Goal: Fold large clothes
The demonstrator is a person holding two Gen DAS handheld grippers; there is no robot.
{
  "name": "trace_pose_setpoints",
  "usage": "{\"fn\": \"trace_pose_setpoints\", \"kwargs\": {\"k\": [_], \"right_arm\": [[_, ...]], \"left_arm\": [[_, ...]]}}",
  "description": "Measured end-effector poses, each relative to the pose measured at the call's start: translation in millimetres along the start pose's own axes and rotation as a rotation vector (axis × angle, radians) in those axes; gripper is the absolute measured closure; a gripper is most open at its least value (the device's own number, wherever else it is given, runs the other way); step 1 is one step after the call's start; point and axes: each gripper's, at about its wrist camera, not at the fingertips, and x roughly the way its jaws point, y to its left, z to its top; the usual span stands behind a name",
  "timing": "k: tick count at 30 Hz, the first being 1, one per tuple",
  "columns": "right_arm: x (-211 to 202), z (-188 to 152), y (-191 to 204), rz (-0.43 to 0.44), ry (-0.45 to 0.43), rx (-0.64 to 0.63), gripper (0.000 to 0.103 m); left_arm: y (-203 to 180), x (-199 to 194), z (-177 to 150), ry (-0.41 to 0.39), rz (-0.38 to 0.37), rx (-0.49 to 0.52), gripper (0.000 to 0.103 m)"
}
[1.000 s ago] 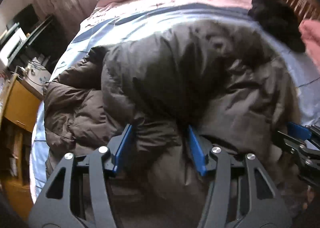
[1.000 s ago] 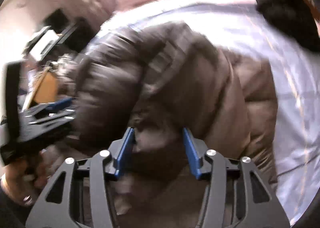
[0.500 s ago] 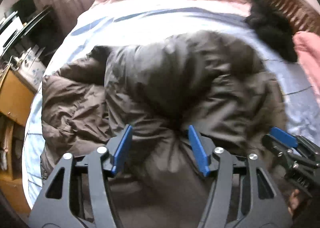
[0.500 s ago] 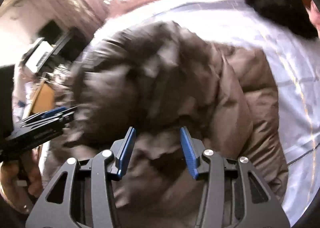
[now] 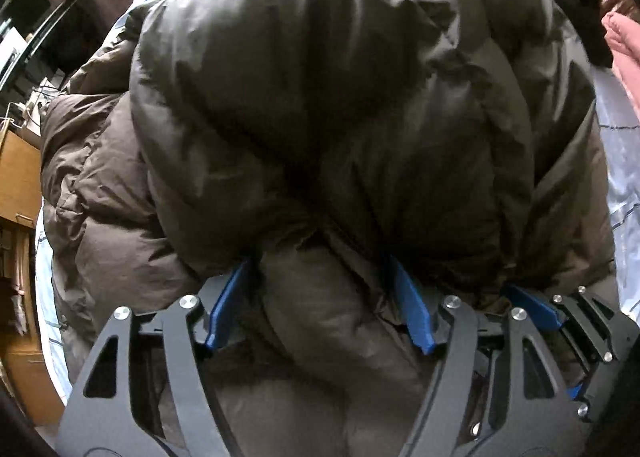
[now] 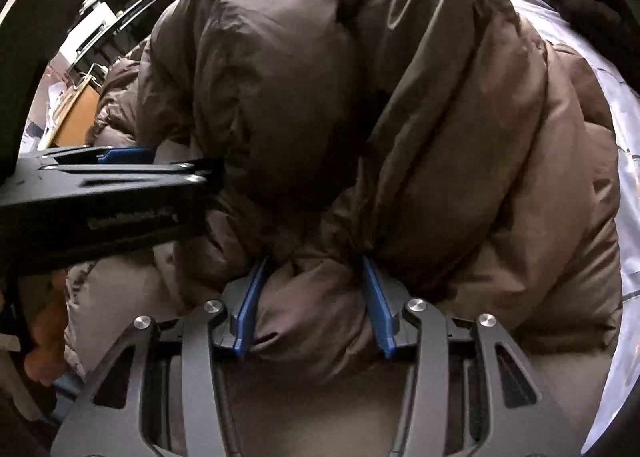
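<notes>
Two grippers clamp the brown puffer jacket (image 5: pixel 320 129) along its near edge. Left gripper (image 5: pixel 320 309): blue fingers pressed against a bunched fold of padding. Right gripper (image 6: pixel 314 305): same grip on an adjacent fold. Jacket lies heaped on the pale blue bedsheet (image 6: pixel 628 225), filling both wrist views.

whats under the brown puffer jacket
The brown puffer jacket lies on a pale blue bed sheet, visible only past its edges. Anything directly beneath the bulk is covered.
</notes>
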Motion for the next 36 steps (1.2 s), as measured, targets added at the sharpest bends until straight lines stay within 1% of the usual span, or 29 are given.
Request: {"fn": "trace_pose_setpoints", "kwargs": {"k": [3,8,10,12,13,15,17,19,20,22,24,25,28,30,31,32,33,34,35,36], "right_arm": [[2.4,0.5,1.0,-0.008,-0.003,-0.010,0.055],[-10.8,13.7,1.4,0.044,0.019,0.049,0.056],[-26.1,22.9,2.6,0.024,-0.031,0.043,0.056],[-45.1,36.6,2.1,-0.007,-0.113,0.037,0.056],[-55.9,47.8,2.8,-0.010,-0.158,0.034,0.056],[-70.8,74.1,7.6,-0.027,-0.223,0.009,0.056],[-72.6,100.0,9.5,-0.031,-0.242,0.017,0.056],[-59.2,127.1,7.0,0.017,-0.216,0.041,0.056],[-43.2,142.1,1.3,0.037,-0.177,0.062,0.056],[-1.3,159.4,-20.3,0.011,-0.076,0.141,0.056],[34.7,166.6,-32.4,0.006,-0.017,0.183,0.052],[41.7,165.4,-40.5,-0.002,-0.008,0.178,0.051],[51.2,162.1,-38.5,-0.035,-0.016,0.126,0.049],[49.0,163.1,-38.7,-0.037,0.013,0.099,0.046],[40.8,166.5,-39.4,-0.022,0.037,0.091,0.046],[31.3,170.8,-38.9,0.006,0.044,0.095,0.044],[15.1,174.7,-42.2,0.064,0.021,0.108,0.035],[-3.9,176.8,-47.1,0.128,-0.035,0.126,0.026],[-26.7,182.0,-55.4,0.176,-0.112,0.152,0.011],[-43.2,186.3,-63.4,0.189,-0.173,0.179,0.001]], "left_arm": [[5.9,3.8,-1.1,0.014,-0.016,-0.012,0.031],[19.7,11.5,3.5,0.020,-0.034,-0.033,0.030],[23.5,11.7,4.7,0.016,-0.030,-0.038,0.030],[22.8,9.1,-2.2,0.009,-0.015,-0.040,0.030],[19.8,7.4,-4.2,0.007,-0.009,-0.042,0.030],[20.6,7.0,-5.5,0.004,-0.007,-0.051,0.030],[19.5,4.8,-7.9,0.000,-0.011,-0.053,0.030],[15.7,3.5,-11.1,0.005,-0.026,-0.065,0.030],[19.9,6.0,-12.6,0.012,-0.044,-0.079,0.030],[32.8,11.5,-11.6,0.025,-0.078,-0.106,0.029],[36.9,14.9,-11.5,0.032,-0.091,-0.115,0.029],[38.0,16.6,-11.5,0.034,-0.094,-0.116,0.029],[38.3,18.0,-12.1,0.039,-0.089,-0.113,0.029],[39.1,12.4,-12.1,0.042,-0.082,-0.111,0.029],[39.5,7.3,-10.4,0.038,-0.082,-0.114,0.032],[40.1,-2.8,-7.9,0.029,-0.090,-0.123,0.032],[41.4,-12.9,-4.6,0.015,-0.102,-0.135,0.032],[43.5,-29.4,-5.3,-0.022,-0.124,-0.143,0.032],[43.1,-40.0,-3.6,-0.051,-0.138,-0.138,0.032],[41.5,-54.3,-4.8,-0.088,-0.153,-0.121,0.031]]}}
